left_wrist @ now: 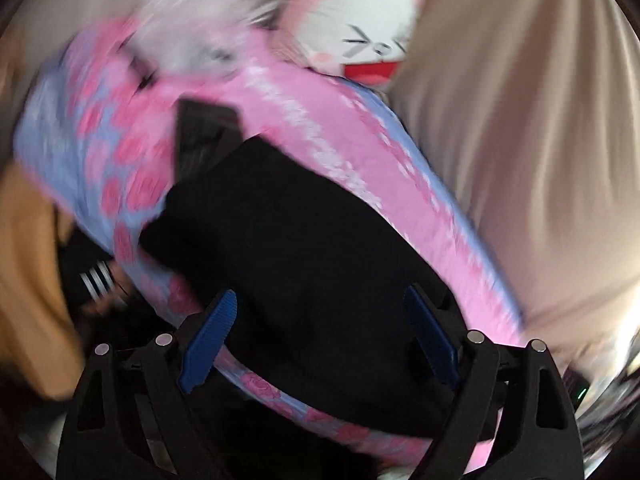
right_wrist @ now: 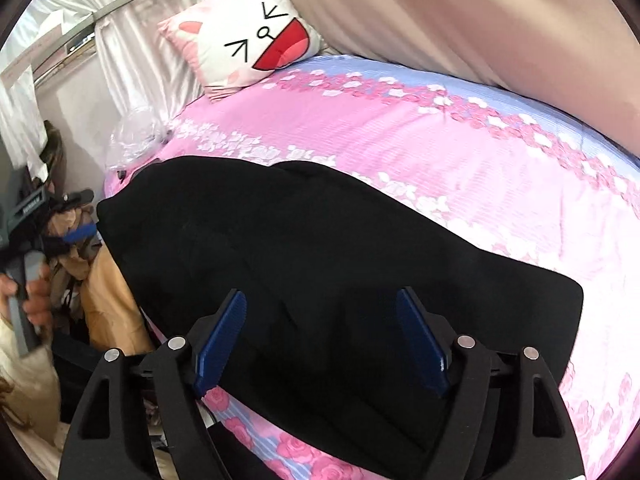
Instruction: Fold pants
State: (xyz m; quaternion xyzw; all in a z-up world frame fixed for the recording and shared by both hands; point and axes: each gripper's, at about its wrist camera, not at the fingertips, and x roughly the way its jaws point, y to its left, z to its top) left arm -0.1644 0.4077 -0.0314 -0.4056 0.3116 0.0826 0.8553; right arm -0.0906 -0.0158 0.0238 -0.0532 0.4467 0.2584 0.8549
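Black pants lie spread flat on a pink and blue floral bed sheet, reaching from the bed's left edge toward the lower right. They also show in the blurred left wrist view. My right gripper hovers above the pants, open and empty. My left gripper is also open and empty over the near part of the pants. In the right wrist view the left gripper shows off the bed's left side, held in a hand.
A cartoon cat pillow rests at the head of the bed, also in the left wrist view. A beige curtain hangs along the far side. Clear plastic and clothes lie beside the bed's left edge.
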